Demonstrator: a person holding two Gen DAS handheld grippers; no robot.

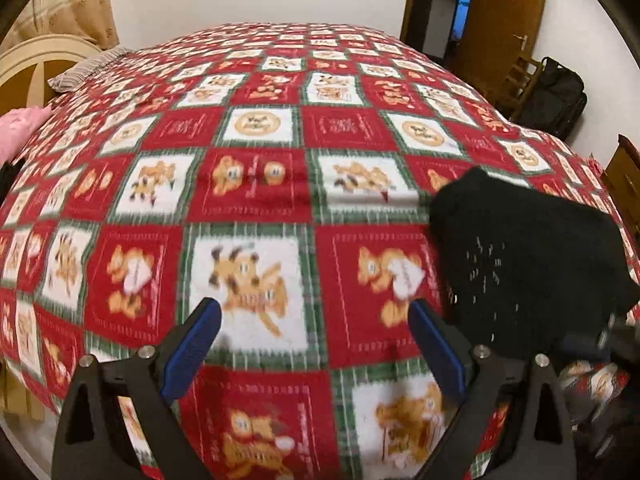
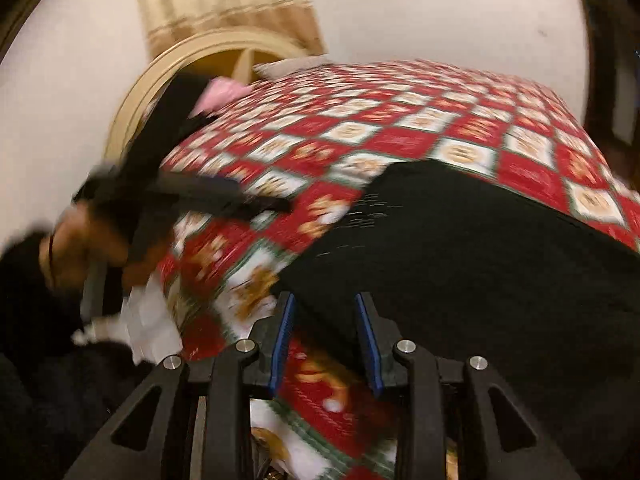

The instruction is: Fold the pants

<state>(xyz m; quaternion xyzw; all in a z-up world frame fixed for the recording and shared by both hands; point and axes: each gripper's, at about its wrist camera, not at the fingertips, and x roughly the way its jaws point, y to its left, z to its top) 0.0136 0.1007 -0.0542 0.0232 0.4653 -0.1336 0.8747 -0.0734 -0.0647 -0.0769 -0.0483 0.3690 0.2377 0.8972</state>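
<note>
Left wrist: left claw (image 1: 314,320) wide open, empty, beside pants (image 1: 520,256).

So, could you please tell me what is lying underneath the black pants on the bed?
The black pants lie on the red, white and green cartoon-print bedspread, which shows all around them. The patch directly beneath them is covered, so anything else under there cannot be seen.

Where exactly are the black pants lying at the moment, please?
The black pants lie on the red patterned blanket, to the right of the open left gripper in the left wrist view; in the right wrist view their near edge sits by the right gripper.
</note>
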